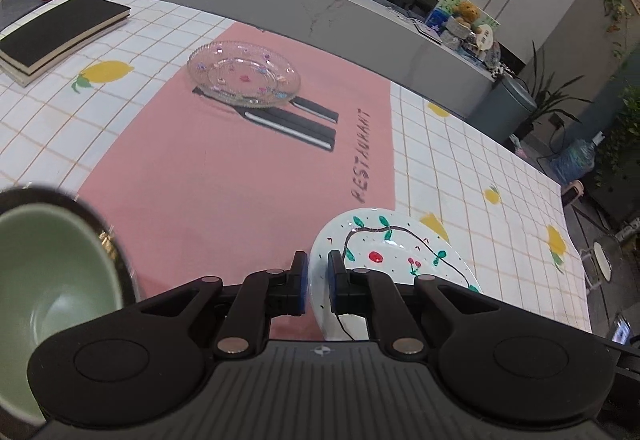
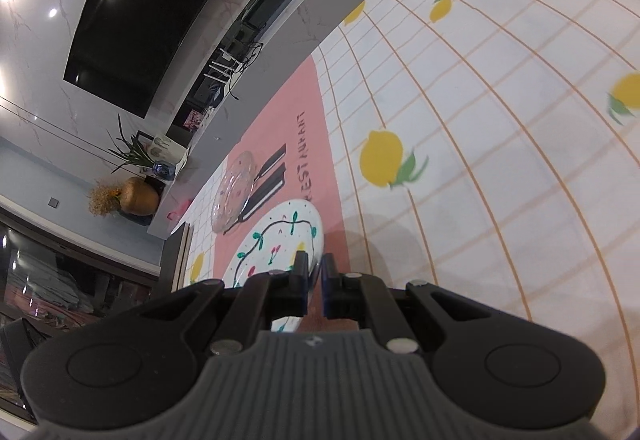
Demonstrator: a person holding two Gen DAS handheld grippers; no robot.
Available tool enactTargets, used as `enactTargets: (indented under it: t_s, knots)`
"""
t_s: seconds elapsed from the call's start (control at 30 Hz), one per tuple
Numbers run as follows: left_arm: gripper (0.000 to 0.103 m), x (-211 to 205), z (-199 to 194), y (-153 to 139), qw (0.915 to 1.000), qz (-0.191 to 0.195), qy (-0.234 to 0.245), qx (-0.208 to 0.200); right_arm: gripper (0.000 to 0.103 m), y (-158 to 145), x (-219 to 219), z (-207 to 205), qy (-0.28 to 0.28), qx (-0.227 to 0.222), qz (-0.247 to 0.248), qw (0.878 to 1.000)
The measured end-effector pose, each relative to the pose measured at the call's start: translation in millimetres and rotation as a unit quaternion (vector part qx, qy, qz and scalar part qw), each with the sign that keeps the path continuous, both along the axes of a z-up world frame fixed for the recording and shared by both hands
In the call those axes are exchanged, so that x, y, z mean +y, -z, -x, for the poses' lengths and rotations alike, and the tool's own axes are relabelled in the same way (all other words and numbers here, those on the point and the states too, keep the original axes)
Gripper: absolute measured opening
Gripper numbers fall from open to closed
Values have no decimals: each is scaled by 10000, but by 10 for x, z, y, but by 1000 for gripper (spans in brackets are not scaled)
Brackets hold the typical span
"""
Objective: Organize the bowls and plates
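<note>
- Left gripper (image 1: 317, 282) has its 2 blue-padded fingers close together across the near-left rim of the painted plate (image 1: 394, 252); the rim passes between the pads, though whether they actually pinch it I cannot tell.
- Right gripper (image 2: 315, 282) shows the same plate (image 2: 280, 240) from its own camera, with the plate's edge running into the narrow gap between its fingers; firm contact is hard to confirm here too.
- Much of the painted plate's near portion is hidden behind the gripper bodies in both views, and its underside is out of sight, so whether it rests on the cloth or is lifted is unclear.
- At the left edge of the left wrist view, a bowl with a green interior and dark rim (image 1: 48, 272) is blurred and cut off by the frame; what can be seen of its inside looks bare.
- Farther back, a clear glass plate (image 1: 244, 74) with small coloured flower marks sits flat on the pink placemat (image 1: 208, 168), covering the upper ends of the printed black cutlery shapes; nothing lies in it.
- Painted plate carries a black vine line, green leaves and red cherries, and holds nothing.
- Both plates are round, so neither has a long axis; the placemat lies over the lemon-print checked tablecloth (image 1: 480, 176).
- 2 stacked dark books (image 1: 60, 32) lie at the far left corner of the table.
</note>
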State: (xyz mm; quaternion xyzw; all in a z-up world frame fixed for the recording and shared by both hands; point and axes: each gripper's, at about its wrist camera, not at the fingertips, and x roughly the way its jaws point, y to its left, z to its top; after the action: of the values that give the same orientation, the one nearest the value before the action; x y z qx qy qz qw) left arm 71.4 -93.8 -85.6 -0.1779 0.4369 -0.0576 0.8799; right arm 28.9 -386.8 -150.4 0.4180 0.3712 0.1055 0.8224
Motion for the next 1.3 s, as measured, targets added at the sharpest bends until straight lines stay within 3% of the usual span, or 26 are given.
enactTargets:
  t_s: [0.73, 1.3]
  knots:
    - [11, 20, 484, 166, 9993, -127, 302, 187, 4, 107, 74, 462, -161, 158, 306, 9993]
    - [10, -112, 551, 329, 9964, -586, 510, 333, 5, 129, 255, 459, -290, 280, 1218, 9917]
